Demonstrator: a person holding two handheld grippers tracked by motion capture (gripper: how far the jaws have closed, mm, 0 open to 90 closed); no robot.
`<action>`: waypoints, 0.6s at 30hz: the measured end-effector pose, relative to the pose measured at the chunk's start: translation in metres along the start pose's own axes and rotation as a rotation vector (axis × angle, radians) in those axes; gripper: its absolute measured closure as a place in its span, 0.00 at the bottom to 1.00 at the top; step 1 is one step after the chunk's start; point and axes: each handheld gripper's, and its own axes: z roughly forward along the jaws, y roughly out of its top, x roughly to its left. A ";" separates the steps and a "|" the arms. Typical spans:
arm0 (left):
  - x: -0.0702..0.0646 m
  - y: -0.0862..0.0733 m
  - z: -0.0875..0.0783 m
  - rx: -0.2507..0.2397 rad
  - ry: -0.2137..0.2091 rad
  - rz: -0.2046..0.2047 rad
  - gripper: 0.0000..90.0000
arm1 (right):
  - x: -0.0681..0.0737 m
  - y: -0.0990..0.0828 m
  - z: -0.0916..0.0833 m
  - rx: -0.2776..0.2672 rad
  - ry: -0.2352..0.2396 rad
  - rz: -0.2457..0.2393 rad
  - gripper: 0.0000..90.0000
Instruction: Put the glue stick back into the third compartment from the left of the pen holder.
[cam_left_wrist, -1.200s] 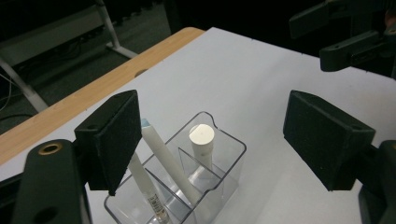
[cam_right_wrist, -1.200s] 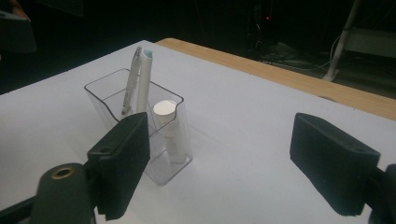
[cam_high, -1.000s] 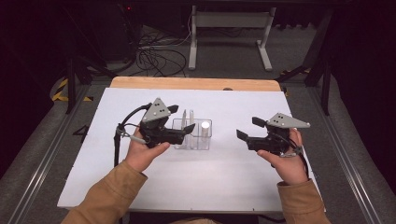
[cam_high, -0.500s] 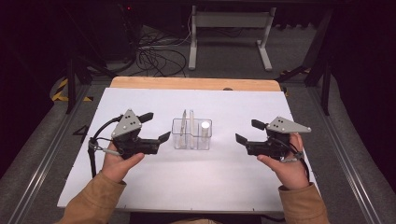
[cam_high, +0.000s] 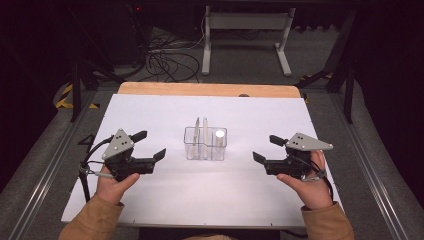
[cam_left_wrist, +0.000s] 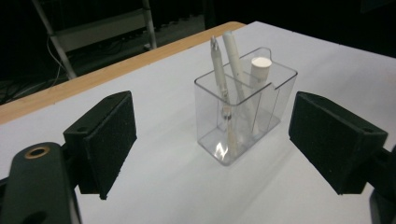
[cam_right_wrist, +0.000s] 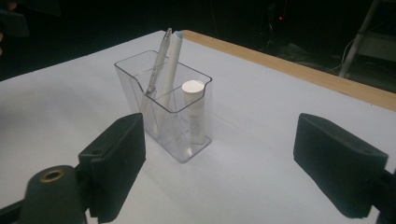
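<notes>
Here the clear holder (cam_high: 205, 143) stands upright midway between both grippers, its pens (cam_left_wrist: 227, 70) pointing up. The left gripper (cam_high: 148, 145) and right gripper (cam_high: 265, 148) flank it, jaws wide and empty. The left seems slightly nearer, though barely.

Holder: clear plastic divided pen holder (cam_high: 205, 145) upright mid-table on the white table sheet (cam_high: 165, 112).
Contents: two slim white pens (cam_high: 200, 131) leaning, one white capped tube (cam_high: 219, 135).
Left gripper (cam_high: 149, 145): jaws apart, empty, well left of holder.
Right gripper (cam_high: 265, 148): jaws apart, empty, well right of holder.
</notes>
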 end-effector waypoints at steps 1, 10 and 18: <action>0.001 -0.003 0.000 0.001 0.003 0.000 0.17 | 0.000 -0.001 0.000 -0.002 0.003 0.001 0.20; 0.003 -0.022 -0.003 0.005 0.017 0.005 0.16 | 0.001 -0.008 -0.002 -0.005 0.012 0.008 0.18; 0.009 -0.047 0.000 0.005 0.029 -0.042 0.15 | -0.002 -0.011 -0.003 -0.001 0.016 -0.014 0.15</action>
